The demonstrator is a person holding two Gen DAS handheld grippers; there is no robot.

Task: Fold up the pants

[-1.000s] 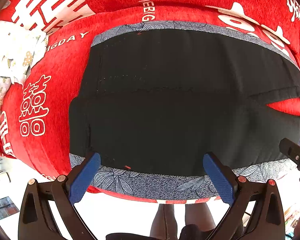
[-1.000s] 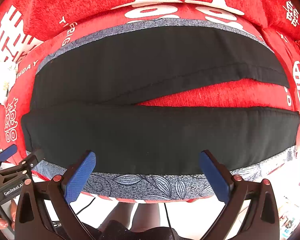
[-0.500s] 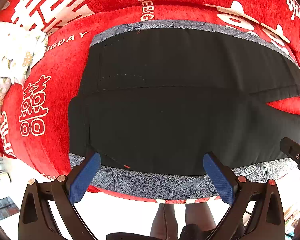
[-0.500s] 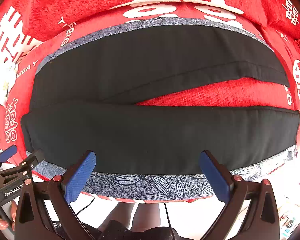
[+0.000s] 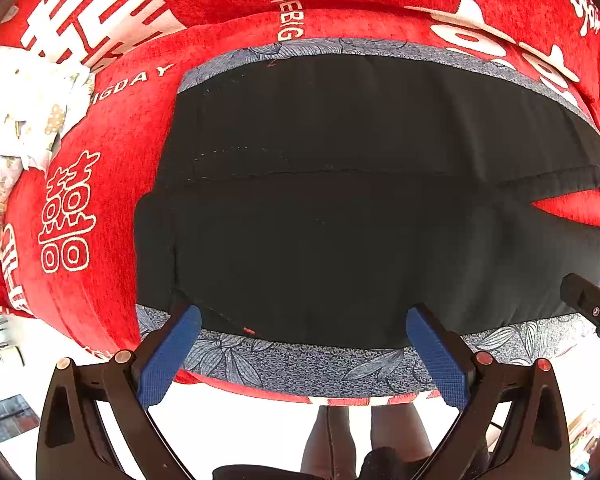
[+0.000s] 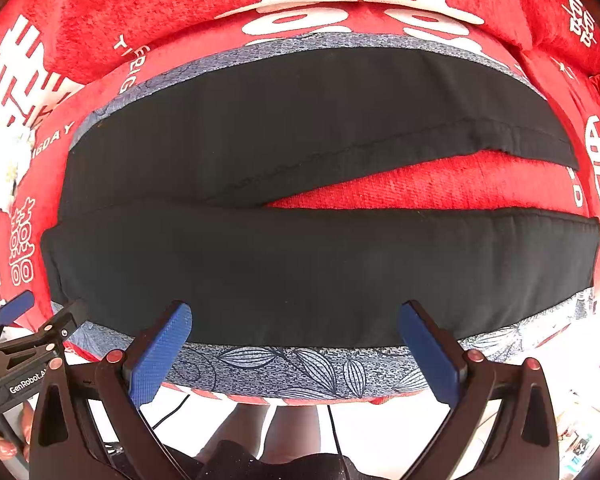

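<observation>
In the left wrist view, the left tongs point(image 5: 302, 346) gaped, released, at 6 o'clock over the black pants' point(image 5: 360, 208) waist end on a red cushion point(image 5: 112, 152). In the right wrist view, the right tongs point(image 6: 296, 344) spread, empty, by the near leg; legs forked toward 3 o'clock.

Red cushion point(image 5: 112, 152) with white lettering. Blue-grey leaf-patterned cloth point(image 6: 300, 364) lay spread on the cushion, its front hem overhanging the cushion's near edge. Crumpled white patterned fabric point(image 5: 28, 116) lay at the cushion's left end.
</observation>
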